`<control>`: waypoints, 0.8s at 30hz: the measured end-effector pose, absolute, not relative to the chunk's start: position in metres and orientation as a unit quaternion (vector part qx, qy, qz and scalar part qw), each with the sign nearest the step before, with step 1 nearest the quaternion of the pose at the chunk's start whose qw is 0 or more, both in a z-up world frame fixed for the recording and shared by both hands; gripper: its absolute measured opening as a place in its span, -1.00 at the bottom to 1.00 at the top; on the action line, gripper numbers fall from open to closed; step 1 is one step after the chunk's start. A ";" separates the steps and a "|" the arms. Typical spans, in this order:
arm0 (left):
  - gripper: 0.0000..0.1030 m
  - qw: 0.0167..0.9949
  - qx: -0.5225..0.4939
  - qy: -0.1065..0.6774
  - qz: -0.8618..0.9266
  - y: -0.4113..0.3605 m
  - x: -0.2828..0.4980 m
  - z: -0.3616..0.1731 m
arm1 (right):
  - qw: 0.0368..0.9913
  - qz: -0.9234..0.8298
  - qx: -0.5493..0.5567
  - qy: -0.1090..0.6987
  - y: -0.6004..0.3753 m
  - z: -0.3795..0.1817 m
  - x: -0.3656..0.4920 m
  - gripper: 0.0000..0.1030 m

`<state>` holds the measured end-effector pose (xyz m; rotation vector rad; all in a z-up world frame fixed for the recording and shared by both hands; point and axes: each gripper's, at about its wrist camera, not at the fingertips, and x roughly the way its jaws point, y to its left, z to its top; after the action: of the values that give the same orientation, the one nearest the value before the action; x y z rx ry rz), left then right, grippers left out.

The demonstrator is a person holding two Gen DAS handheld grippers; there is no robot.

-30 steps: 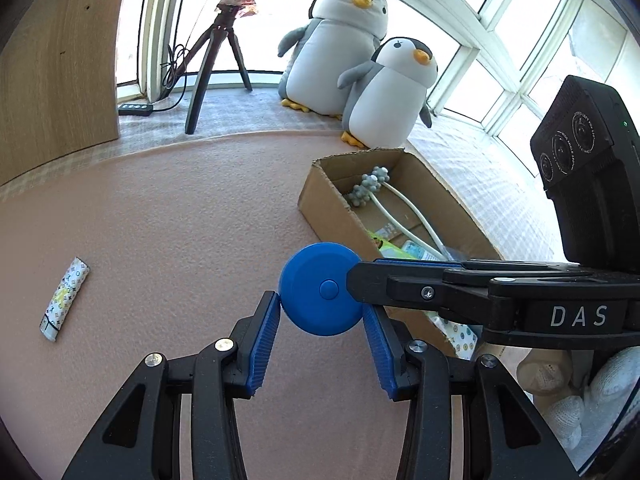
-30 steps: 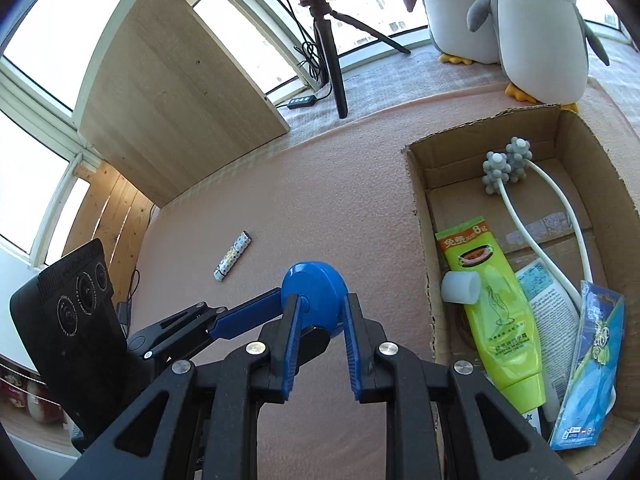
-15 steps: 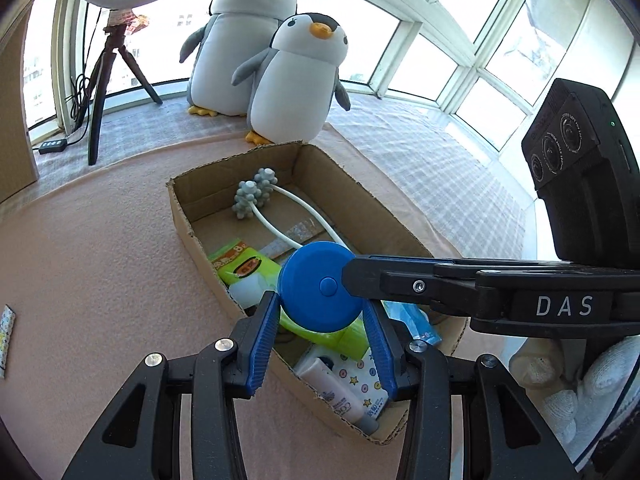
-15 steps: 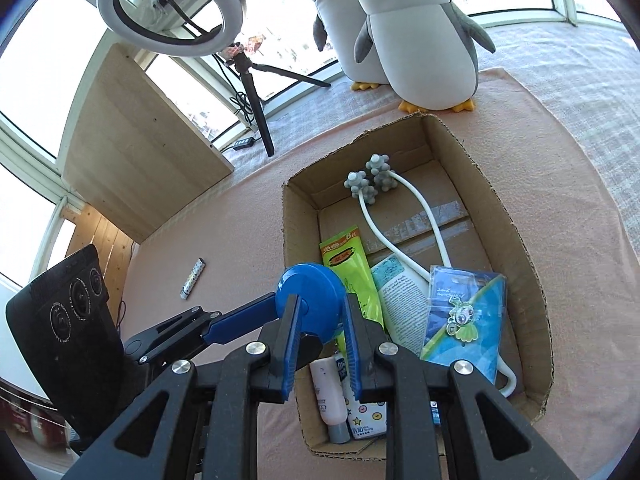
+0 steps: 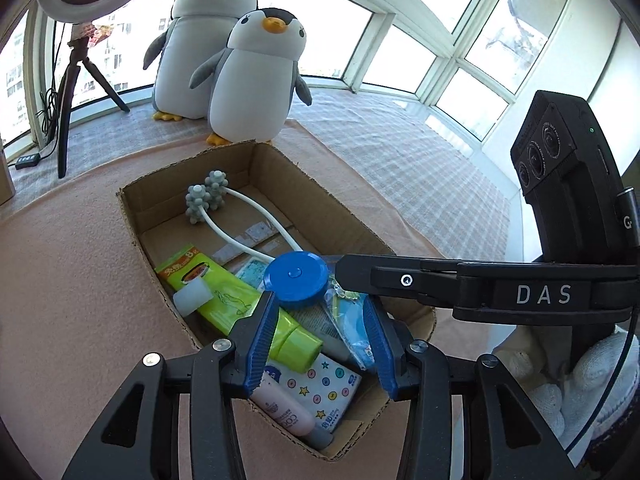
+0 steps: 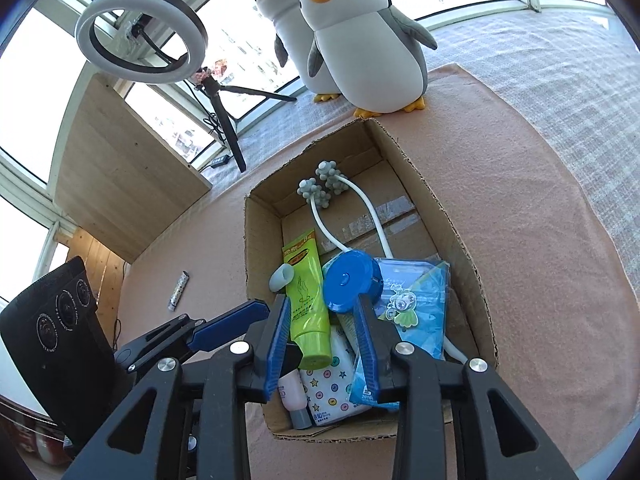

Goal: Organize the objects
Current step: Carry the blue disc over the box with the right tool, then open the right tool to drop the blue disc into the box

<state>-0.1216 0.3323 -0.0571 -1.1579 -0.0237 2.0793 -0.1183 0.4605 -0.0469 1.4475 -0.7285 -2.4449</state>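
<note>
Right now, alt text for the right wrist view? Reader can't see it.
A blue disc lies in an open cardboard box, on a green tube and a blue packet, just ahead of the right gripper, whose jaws are open. The left gripper reaches in from the left; two plush penguins stand beyond the box.

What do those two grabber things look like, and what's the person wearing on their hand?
Both grippers are black plastic frames with silver screws and blue ribbed fingers. The right gripper has "DAS" in white letters on its side, plus a black three-lens camera box with a thin black cable. The person's hand wears a white knitted glove.
</note>
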 end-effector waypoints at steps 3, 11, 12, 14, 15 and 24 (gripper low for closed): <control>-0.09 0.363 -0.452 -0.011 0.814 0.322 -0.121 -0.057 | 0.105 -0.829 0.491 -0.245 0.455 -0.048 -0.117 -0.40; -0.08 0.326 -0.455 -0.026 0.828 0.270 -0.128 -0.057 | 0.113 -0.829 0.492 -0.239 0.430 -0.050 -0.118 -0.31; -0.08 0.320 -0.455 -0.027 0.830 0.262 -0.129 -0.057 | 0.114 -0.830 0.493 -0.235 0.425 -0.050 -0.118 -0.29; -0.08 0.306 -0.456 -0.031 0.835 0.244 -0.131 -0.057 | 0.119 -0.832 0.491 -0.229 0.414 -0.049 -0.117 -0.26; -0.08 0.298 -0.456 -0.033 0.838 0.235 -0.133 -0.058 | 0.122 -0.832 0.491 -0.226 0.408 -0.049 -0.117 -0.24; -0.07 0.226 -0.461 -0.049 0.857 0.147 -0.152 -0.064 | 0.149 -0.827 0.499 -0.213 0.361 -0.049 -0.120 -0.21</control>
<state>-0.1521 0.1468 -0.0639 -1.2726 -0.1341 2.3622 -0.1196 0.3611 -0.0488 1.4345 -0.6130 -2.3773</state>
